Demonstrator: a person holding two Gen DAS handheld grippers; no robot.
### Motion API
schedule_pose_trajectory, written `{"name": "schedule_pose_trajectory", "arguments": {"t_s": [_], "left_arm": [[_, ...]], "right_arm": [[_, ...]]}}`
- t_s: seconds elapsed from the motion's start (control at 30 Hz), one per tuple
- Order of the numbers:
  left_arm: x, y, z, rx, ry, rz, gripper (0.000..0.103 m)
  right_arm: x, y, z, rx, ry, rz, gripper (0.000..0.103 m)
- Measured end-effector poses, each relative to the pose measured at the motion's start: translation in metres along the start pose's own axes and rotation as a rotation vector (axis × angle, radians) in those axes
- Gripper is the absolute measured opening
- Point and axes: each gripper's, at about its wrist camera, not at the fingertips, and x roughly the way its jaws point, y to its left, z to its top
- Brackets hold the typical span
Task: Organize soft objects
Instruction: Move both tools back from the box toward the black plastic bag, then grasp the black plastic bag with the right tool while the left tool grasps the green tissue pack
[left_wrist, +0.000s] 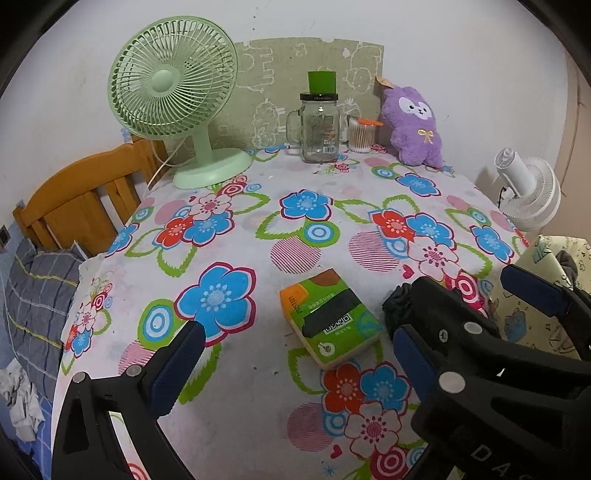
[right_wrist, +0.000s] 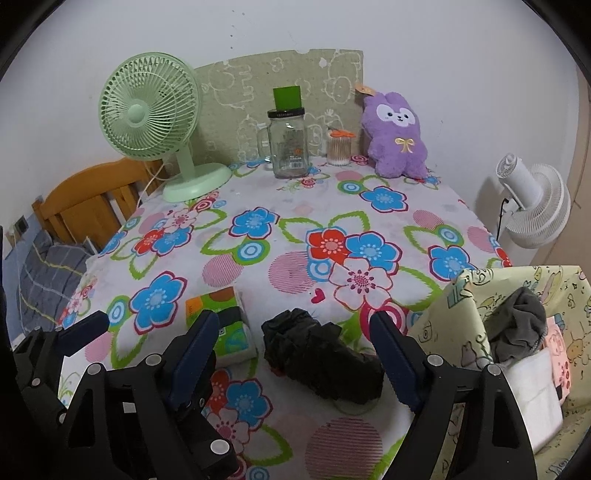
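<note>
A purple plush toy (left_wrist: 412, 123) leans on the wall at the table's far right; it also shows in the right wrist view (right_wrist: 397, 134). A green and orange tissue pack (left_wrist: 330, 318) lies near the front, between my left gripper's (left_wrist: 297, 349) open fingers. A crumpled black cloth (right_wrist: 319, 356) lies between my right gripper's (right_wrist: 291, 347) open fingers. A yellow patterned fabric bin (right_wrist: 461, 314) at the right holds a grey garment (right_wrist: 519, 325). Both grippers are empty.
A green desk fan (left_wrist: 177, 103) stands at the back left. A glass mug jar (left_wrist: 319, 129) and a cotton swab jar (left_wrist: 360, 134) stand at the back. A white fan (right_wrist: 532, 206) sits off the table's right edge. A wooden headboard (left_wrist: 77, 199) is at left.
</note>
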Motion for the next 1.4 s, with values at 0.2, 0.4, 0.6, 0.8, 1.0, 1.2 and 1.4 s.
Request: {"name": "schedule_pose_trajectory", "arguments": {"t_s": [0.2,0.4,0.6,0.8,1.0,1.2,1.4], "left_arm": [[0.012,-0.006,0.003,0.022,0.012,0.002,0.102],[0.025,-0.013,0.004,0.044,0.041,-0.007,0.102],[0.036,-0.016,0.004,0.051,0.09,-0.02,0.102],[0.041,-0.02,0.003,0.054,0.105,-0.02,0.102],[0.044,-0.024,0.006,0.06,0.104,-0.012,0.102],[0.05,-0.028,0.012,0.058,0.103,-0.004,0.102],[0.06,-0.027,0.012,0.051,0.128,-0.003,0.097]], "right_arm": [[0.014,-0.003,0.002,0.015,0.025,0.0,0.086],[0.03,-0.009,-0.001,0.047,0.082,-0.004,0.078],[0.042,-0.01,-0.002,0.039,0.142,0.0,0.058],[0.048,-0.013,-0.003,0.031,0.163,-0.004,0.035],[0.049,-0.018,-0.001,0.042,0.157,-0.004,0.024],[0.048,-0.024,0.003,0.066,0.143,-0.013,0.022],[0.05,-0.024,0.002,0.063,0.147,-0.017,0.022]]}}
